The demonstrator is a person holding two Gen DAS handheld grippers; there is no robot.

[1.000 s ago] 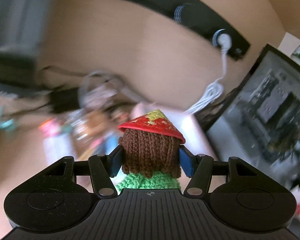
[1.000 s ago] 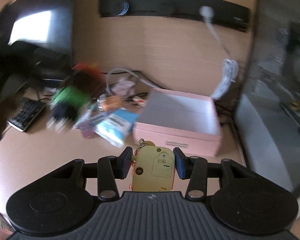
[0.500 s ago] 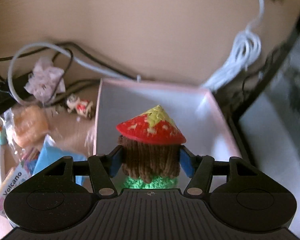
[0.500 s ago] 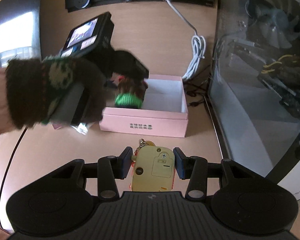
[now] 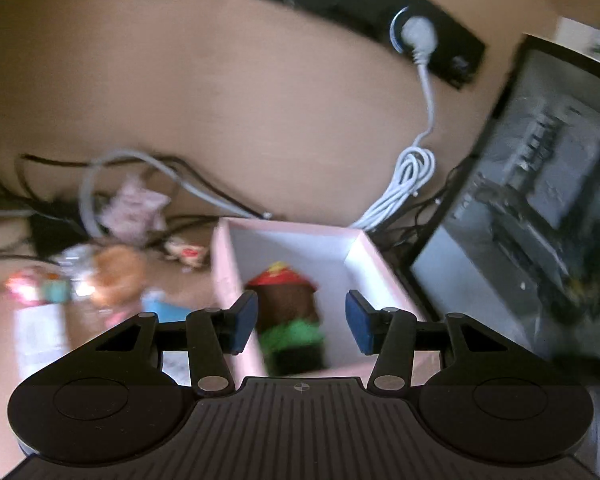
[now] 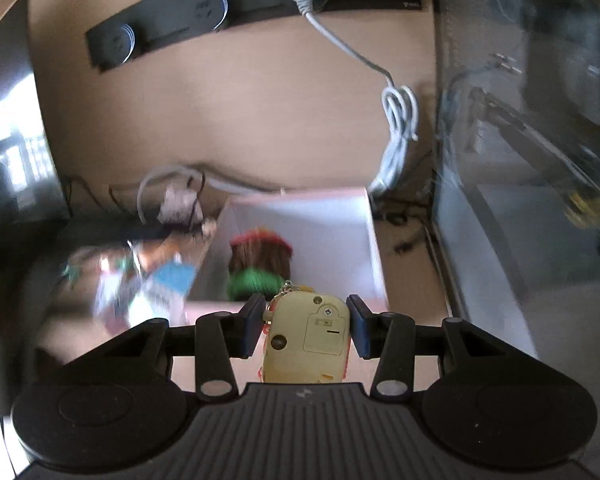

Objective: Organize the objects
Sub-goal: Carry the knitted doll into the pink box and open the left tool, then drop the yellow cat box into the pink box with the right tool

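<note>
A crocheted doll [image 5: 288,312] with a red hat, brown hair and green body lies inside the pink box [image 5: 363,248]. My left gripper [image 5: 300,322] is open and empty just above the box, its pads apart on either side of the doll. In the right wrist view the doll [image 6: 260,264] lies in the same box [image 6: 373,248]. My right gripper [image 6: 305,328] is shut on a yellow keychain toy [image 6: 305,340], held just in front of the box's near wall.
A blurred pile of snack packets and small toys [image 5: 100,276] lies left of the box, with cables [image 5: 148,176] behind it. A white coiled cord [image 5: 407,184] runs to a black socket strip [image 6: 260,8]. A glass-sided computer case [image 6: 531,160] stands at the right.
My left gripper has opened and let go of the doll, which now lies in the box, and has drawn back. My right gripper has moved up to the box with the toy.
</note>
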